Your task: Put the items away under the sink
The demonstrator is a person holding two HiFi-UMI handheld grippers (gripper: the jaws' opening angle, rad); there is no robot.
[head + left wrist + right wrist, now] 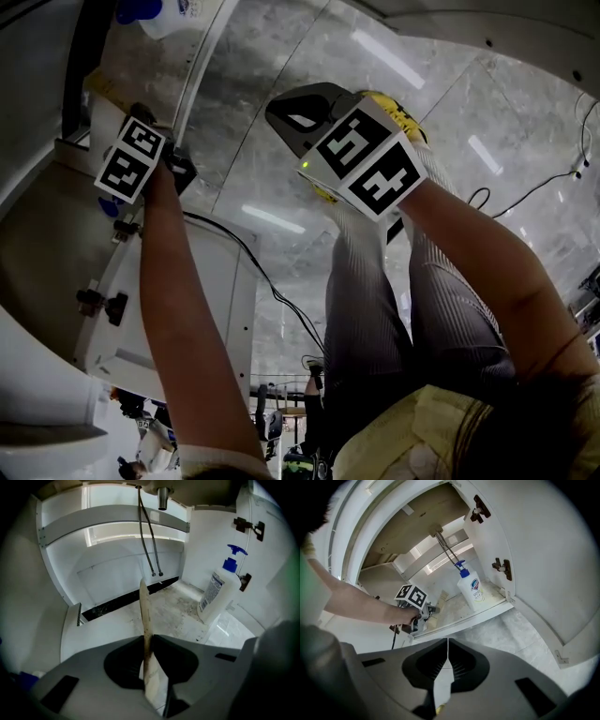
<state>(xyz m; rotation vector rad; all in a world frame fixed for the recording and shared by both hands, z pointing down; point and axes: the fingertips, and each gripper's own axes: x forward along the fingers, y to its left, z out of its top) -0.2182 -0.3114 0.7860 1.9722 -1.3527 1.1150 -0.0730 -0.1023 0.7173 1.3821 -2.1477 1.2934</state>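
In the left gripper view my left gripper [147, 640] is shut on a thin flat beige piece [144, 604], seen edge-on and standing upright over the cabinet floor [180, 613] under the sink. The right gripper view shows that left gripper [423, 616] just inside the cabinet's front edge, with the beige piece [440, 599] sticking out toward the back. A white pump bottle [216, 597] with a blue pump stands upright at the cabinet's right side, and this bottle [470, 590] is apart from the piece. My right gripper [447, 644] is shut with nothing in it, held outside over the tile floor; it [292, 120] is away from the cabinet.
The cabinet door [543, 559] stands open on the right, with dark hinges [501, 567]. Two thin hoses [149, 536] and a drain pipe [162, 498] hang from above at the cabinet's back. A person's legs and a yellow shoe [405, 116] stand on the marble floor [281, 84].
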